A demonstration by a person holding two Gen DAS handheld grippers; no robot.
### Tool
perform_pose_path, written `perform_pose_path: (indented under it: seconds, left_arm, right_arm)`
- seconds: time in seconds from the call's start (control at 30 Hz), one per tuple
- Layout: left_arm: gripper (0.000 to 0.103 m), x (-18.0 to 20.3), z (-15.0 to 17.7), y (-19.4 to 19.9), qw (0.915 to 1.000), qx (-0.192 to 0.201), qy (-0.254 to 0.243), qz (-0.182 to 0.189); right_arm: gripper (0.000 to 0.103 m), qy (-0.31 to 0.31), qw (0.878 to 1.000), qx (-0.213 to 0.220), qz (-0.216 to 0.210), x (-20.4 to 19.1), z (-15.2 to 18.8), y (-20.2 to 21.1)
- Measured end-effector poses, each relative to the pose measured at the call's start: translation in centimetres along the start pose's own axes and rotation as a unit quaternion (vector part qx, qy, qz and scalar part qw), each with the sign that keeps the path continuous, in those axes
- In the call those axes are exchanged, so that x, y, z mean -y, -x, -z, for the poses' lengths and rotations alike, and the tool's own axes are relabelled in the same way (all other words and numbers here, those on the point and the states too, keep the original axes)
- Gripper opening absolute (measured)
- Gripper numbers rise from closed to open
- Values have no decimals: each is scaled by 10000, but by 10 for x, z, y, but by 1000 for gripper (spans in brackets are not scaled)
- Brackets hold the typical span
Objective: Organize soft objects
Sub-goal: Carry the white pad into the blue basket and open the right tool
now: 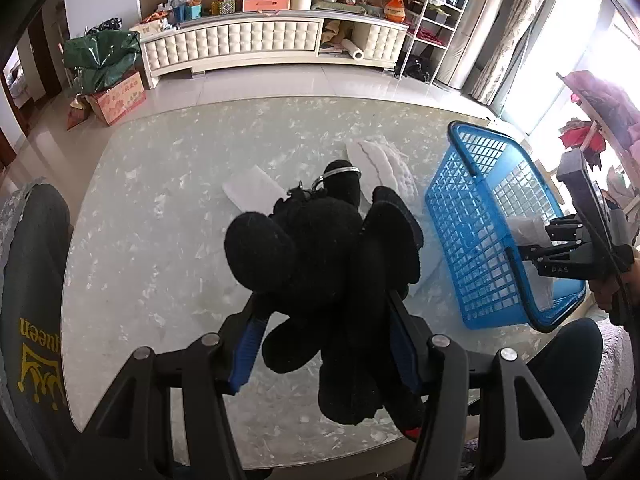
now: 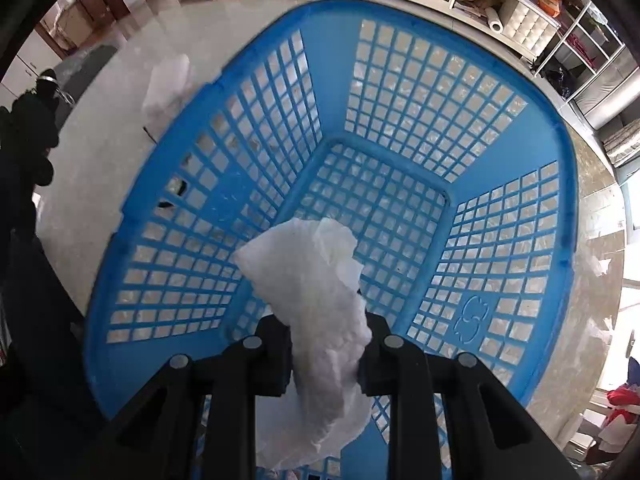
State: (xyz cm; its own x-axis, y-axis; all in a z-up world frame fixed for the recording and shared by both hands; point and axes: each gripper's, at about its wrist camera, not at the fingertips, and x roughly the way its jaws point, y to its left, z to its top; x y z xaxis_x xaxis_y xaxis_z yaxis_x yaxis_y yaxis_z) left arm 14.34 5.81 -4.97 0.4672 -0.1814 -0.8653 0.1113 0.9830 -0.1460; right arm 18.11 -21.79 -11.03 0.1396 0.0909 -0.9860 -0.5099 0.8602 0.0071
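From your left wrist camera, your left gripper pinches a black plush toy between its blue-padded fingers. The toy fills the middle of the view, held above the pale marbled glass table; a metal ring sits at its far end. It is so dark that you cannot tell its limbs from its body, and it hides the fingertips and part of the table behind it. Beyond it lie a flat white sheet and a white quilted pad, both partly covered by the toy. To the right stands a blue plastic lattice basket on the table. Your right gripper reaches over its rim, its tips hard to make out from here, with something white at them. The hand behind it is cut off at the frame edge.

From your right wrist camera, you look nearly straight down into the basket. Your right gripper has its fingers nipped on a crumpled white soft sheet, which hangs over the basket's floor; its lower end is lost behind the gripper body. Whether the sheet touches the floor is unclear. Outside the basket's left wall lies another white soft piece, blurred. The black toy shows at the far left, mostly cut off.
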Motion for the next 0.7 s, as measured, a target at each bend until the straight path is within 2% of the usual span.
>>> perform_pose_path:
  seconds: [0.27, 0.47, 0.53, 0.57, 0.63, 0.7]
  left_arm:
    - [55, -2, 1, -3, 10000, -33, 50, -43]
    - [55, -3, 1, -2, 9999, -25, 98, -82]
    - [55, -4, 1, -3, 9999, -33, 127, -112]
    - [55, -5, 1, -2, 9998, -34, 137, -112]
    - [55, -5, 2, -1, 9998, -33, 135, -122]
    - [55, -4, 3, 1, 9998, -19, 132, -130]
  right_arm:
    - [23, 97, 9993, -289, 221, -3, -3, -19]
    - [28, 139, 9988, -329, 333, -3, -8, -32]
    - [44, 182, 9984, -325, 429, -5, -8, -35]
    - [48, 199, 9982, -288, 488, -7, -7, -36]
    - [68, 229, 9981, -232, 524, -8, -6, -37]
    - [81, 251, 9977, -146, 615, -11, -4, -36]
